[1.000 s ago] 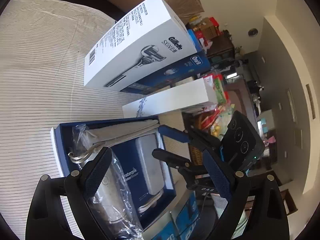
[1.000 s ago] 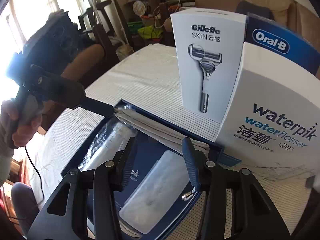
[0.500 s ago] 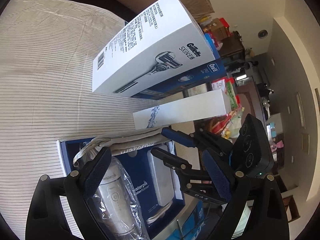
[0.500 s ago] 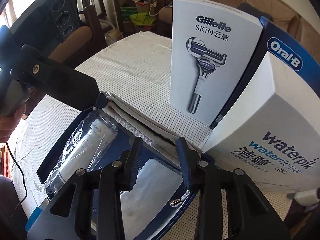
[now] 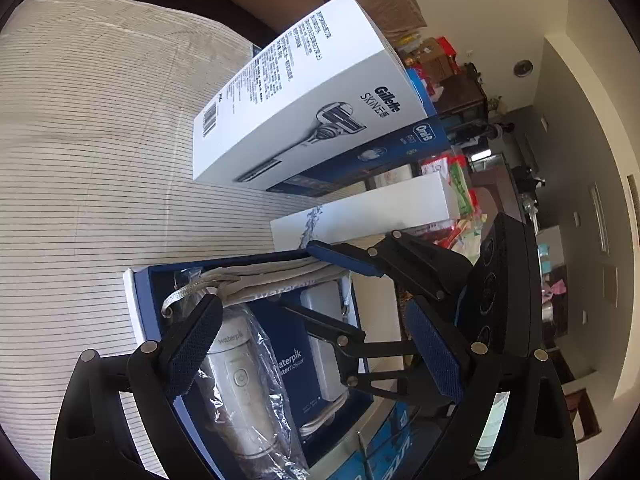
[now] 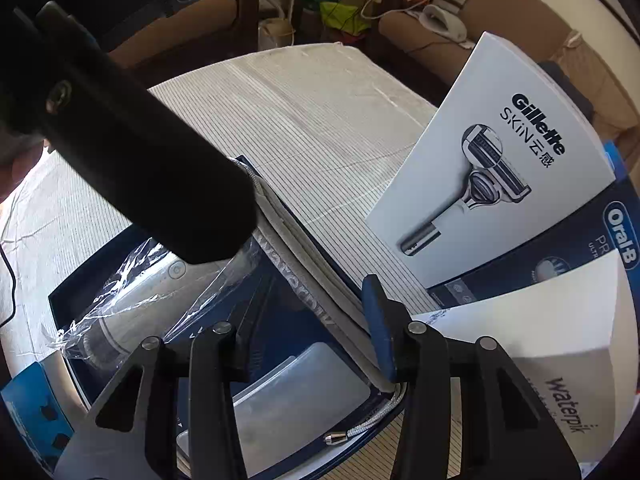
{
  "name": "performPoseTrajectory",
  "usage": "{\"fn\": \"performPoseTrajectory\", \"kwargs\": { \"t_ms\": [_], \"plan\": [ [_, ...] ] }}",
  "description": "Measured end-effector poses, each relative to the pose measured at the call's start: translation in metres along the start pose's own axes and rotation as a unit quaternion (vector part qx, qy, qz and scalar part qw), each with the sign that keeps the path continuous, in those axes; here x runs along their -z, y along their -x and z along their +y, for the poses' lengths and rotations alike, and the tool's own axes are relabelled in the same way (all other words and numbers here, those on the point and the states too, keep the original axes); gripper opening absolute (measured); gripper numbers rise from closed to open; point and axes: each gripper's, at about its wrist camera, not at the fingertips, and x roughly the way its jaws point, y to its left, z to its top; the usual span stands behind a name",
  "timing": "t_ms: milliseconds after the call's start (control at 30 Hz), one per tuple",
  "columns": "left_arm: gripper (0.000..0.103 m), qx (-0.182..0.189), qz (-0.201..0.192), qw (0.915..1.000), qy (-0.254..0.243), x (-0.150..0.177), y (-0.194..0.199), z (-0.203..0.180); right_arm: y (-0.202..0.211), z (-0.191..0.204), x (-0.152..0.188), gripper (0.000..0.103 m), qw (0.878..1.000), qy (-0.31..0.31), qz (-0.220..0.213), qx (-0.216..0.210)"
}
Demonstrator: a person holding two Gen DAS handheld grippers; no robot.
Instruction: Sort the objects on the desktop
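Observation:
An open blue Waterpik tray [image 5: 141, 280] [image 6: 68, 300] lies on the striped cloth. It holds a white flosser in clear plastic [image 5: 244, 384] [image 6: 132, 304], a folded grey pouch [image 5: 276, 276] [image 6: 304, 256] along its far edge, and a white case [image 5: 324, 320] [image 6: 296, 392]. My left gripper [image 5: 312, 352] is open above the tray, one finger by the pouch's loop end. My right gripper [image 6: 316, 328] is open, its jaws straddling the pouch's other end; it also shows in the left wrist view [image 5: 332, 276].
A white Gillette box [image 5: 304, 92] [image 6: 496, 188] stands behind the tray, leaning on a blue Oral-B box [image 5: 384, 152] [image 6: 616, 232]. A white Waterpik box [image 5: 380, 208] [image 6: 560, 360] lies right of the tray. A sofa and cluttered room lie beyond the table.
Both grippers have lowered and moved in over the tray. The right gripper's fingers have come down around the pouch's end; the left gripper's finger has reached the pouch's loop end.

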Motion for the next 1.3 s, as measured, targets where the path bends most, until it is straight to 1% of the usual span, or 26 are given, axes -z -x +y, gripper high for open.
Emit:
{"fn": "performPoseTrajectory", "kwargs": {
  "t_ms": [33,100,167,233,333,400,500,600,667,733,833,967,1067,1100,1133,1167,1200,1300],
  "plan": [
    [0.094,0.003,-0.002,1.0,0.002,-0.001,0.001,0.001,0.0,-0.003,-0.001,0.031,1.0,-0.004,-0.002,-0.014],
    [0.094,0.006,-0.005,1.0,0.002,-0.003,0.003,0.004,0.0,-0.008,0.0,0.03,0.999,-0.011,0.001,-0.035],
    [0.094,0.007,-0.004,1.0,-0.002,-0.006,0.003,0.004,-0.003,-0.015,-0.004,0.028,0.997,-0.027,0.014,-0.069],
    [0.094,0.011,-0.003,0.9999,-0.005,-0.009,0.005,0.002,-0.003,-0.024,-0.007,0.027,0.995,-0.039,0.027,-0.086],
    [0.094,0.019,-0.01,0.9996,-0.016,-0.014,0.009,-0.005,-0.007,-0.03,-0.017,0.026,0.994,-0.036,0.045,-0.092],
    [0.094,0.016,-0.006,0.9997,-0.019,-0.018,0.006,-0.01,-0.008,-0.029,-0.018,0.025,0.994,-0.031,0.055,-0.093],
    [0.094,-0.016,0.017,0.9995,-0.022,-0.02,-0.01,-0.01,-0.007,-0.026,-0.016,0.025,0.993,-0.027,0.067,-0.094],
    [0.094,-0.027,0.029,0.999,-0.021,-0.017,-0.016,-0.006,-0.007,-0.028,-0.013,0.025,0.992,-0.03,0.064,-0.1],
    [0.094,-0.021,0.027,0.9993,-0.015,-0.014,-0.016,-0.004,-0.009,-0.034,-0.011,0.027,0.99,-0.049,0.058,-0.117],
    [0.094,-0.021,0.03,0.9993,-0.007,-0.013,-0.019,0.001,-0.01,-0.037,-0.007,0.026,0.99,-0.053,0.049,-0.124],
    [0.094,-0.035,0.035,0.9988,-0.003,-0.013,-0.027,0.002,-0.009,-0.036,-0.002,0.025,0.989,-0.068,0.044,-0.124],
    [0.094,-0.067,0.044,0.9966,-0.017,-0.011,-0.035,-0.006,-0.009,-0.038,0.001,0.026,0.987,-0.083,0.043,-0.128],
    [0.094,-0.088,0.043,0.9947,-0.031,-0.007,-0.039,-0.011,-0.01,-0.041,0.0,0.026,0.987,-0.096,0.046,-0.117],
    [0.094,-0.088,0.037,0.995,-0.029,-0.007,-0.037,-0.012,-0.013,-0.049,-0.008,0.026,0.986,-0.108,0.045,-0.116],
    [0.094,-0.083,0.028,0.9958,-0.027,-0.007,-0.034,-0.012,-0.011,-0.052,-0.008,0.026,0.986,-0.118,0.039,-0.111],
    [0.094,-0.075,0.02,0.9967,-0.023,-0.006,-0.03,-0.012,-0.005,-0.052,-0.005,0.026,0.987,-0.125,0.026,-0.1],
    [0.094,-0.067,0.012,0.9975,-0.02,-0.005,-0.026,-0.011,0.004,-0.053,-0.002,0.029,0.987,-0.133,0.007,-0.091],
    [0.094,-0.038,-0.014,0.9989,-0.024,-0.001,-0.01,-0.016,0.028,-0.063,0.014,0.029,0.982,-0.172,-0.035,-0.071]
  ]
}}
